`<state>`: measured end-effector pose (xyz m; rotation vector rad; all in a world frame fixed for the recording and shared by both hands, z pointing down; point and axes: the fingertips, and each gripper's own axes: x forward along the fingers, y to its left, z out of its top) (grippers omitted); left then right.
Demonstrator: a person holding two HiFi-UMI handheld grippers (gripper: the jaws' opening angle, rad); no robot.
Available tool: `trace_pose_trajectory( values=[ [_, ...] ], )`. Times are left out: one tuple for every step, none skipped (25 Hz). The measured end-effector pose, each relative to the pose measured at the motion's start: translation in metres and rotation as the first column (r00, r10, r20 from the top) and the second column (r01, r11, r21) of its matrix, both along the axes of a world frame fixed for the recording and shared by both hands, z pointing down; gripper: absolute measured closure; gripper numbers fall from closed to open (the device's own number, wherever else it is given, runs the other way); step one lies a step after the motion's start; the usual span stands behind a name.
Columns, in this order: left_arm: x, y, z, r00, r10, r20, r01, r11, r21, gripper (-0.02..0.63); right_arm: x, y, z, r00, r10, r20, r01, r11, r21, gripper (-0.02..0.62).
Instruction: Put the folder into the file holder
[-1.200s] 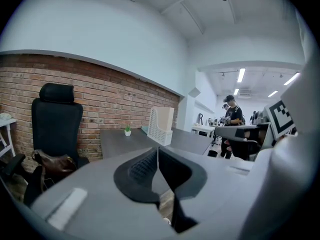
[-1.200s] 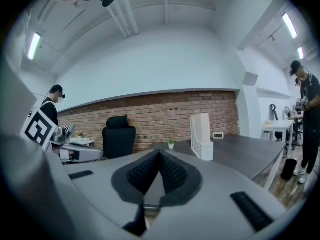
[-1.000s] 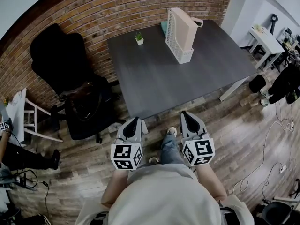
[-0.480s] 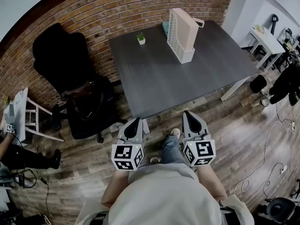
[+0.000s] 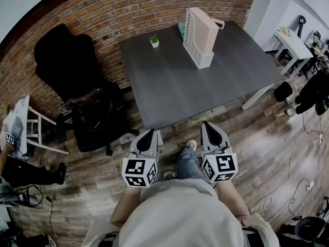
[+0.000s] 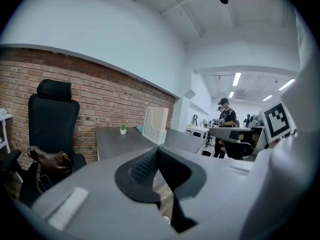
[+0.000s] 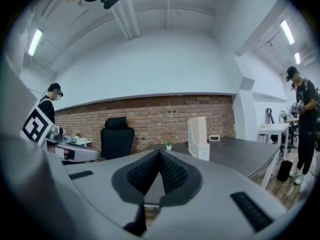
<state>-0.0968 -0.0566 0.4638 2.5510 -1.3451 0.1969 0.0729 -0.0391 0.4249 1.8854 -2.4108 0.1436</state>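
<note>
A white lattice file holder (image 5: 197,45) stands upright at the far side of the dark grey table (image 5: 175,86). A pale pink folder (image 5: 205,27) stands inside it. Both grippers hang over the wooden floor, short of the table's near edge and far from the holder. My left gripper (image 5: 149,133) is shut with nothing in it, and so is my right gripper (image 5: 206,125). The left gripper view shows the file holder (image 6: 155,125) far ahead past the shut left gripper (image 6: 157,150). In the right gripper view the file holder (image 7: 198,138) also stands well beyond the shut right gripper (image 7: 159,154).
A small potted plant (image 5: 154,40) sits at the table's far left, with a teal item (image 5: 181,29) behind the holder. A black office chair (image 5: 77,86) stands left of the table by the brick wall. A person (image 5: 313,91) and a white desk (image 5: 293,42) are at the right; cables (image 5: 293,163) lie on the floor.
The head view has drifted slightly, so the table sits a little further right. Both grippers stay shut and in nearly the same place.
</note>
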Motion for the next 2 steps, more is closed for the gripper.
trace_pose_trajectory(
  values=[
    [0.0002,-0.0013,-0.0003,1.0,0.0,-0.001,0.0,1.0,-0.001,0.596,0.0002,-0.0015,-0.0004,1.0,-0.002,0.0,0.002,1.0,-0.001,0.594],
    [0.0003,-0.0025,-0.0005,1.0,0.0,-0.002,0.0,1.0,-0.003,0.595,0.0003,-0.0031,-0.0009,1.0,-0.004,0.001,0.004,1.0,-0.002,0.594]
  ],
)
